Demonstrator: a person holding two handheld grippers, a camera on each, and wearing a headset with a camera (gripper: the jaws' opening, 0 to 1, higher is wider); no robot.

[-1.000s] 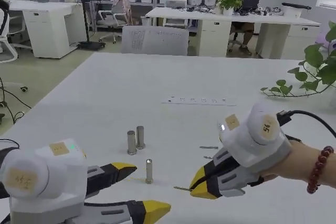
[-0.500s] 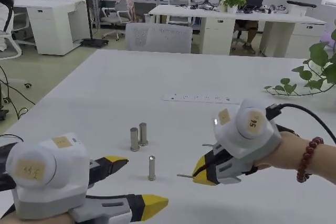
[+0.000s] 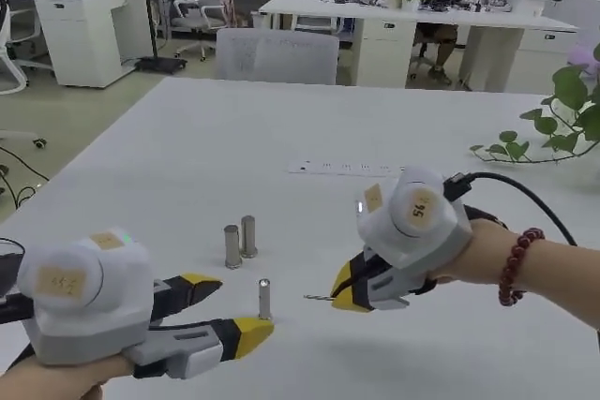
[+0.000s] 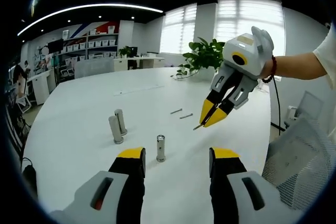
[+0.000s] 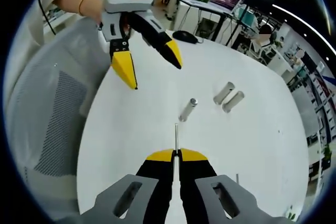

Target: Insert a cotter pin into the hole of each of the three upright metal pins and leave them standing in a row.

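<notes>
Three short metal pins stand upright on the white table (image 3: 169, 166). Two stand close together (image 3: 240, 242) (image 4: 117, 126) (image 5: 229, 97). The third pin (image 3: 264, 299) (image 4: 160, 148) (image 5: 188, 109) stands alone, nearer to me. My left gripper (image 3: 230, 306) (image 4: 177, 156) (image 5: 152, 72) is open, its yellow tips just short of the lone pin on either side. My right gripper (image 3: 342, 292) (image 4: 212, 116) (image 5: 177, 155) is shut on a thin cotter pin (image 3: 319, 298) (image 4: 198, 126) (image 5: 176, 137), which points at the lone pin from a short way to its right.
Two loose cotter pins (image 4: 181, 113) lie on the table behind the right gripper. A flush power strip (image 3: 347, 169) sits mid-table. A plant (image 3: 553, 128) reaches over the far right edge and a grey chair (image 3: 277, 58) stands at the far side.
The right gripper has carried the cotter pin left and off the table, closer to the lone pin. The left gripper's tips have come closer to that pin.
</notes>
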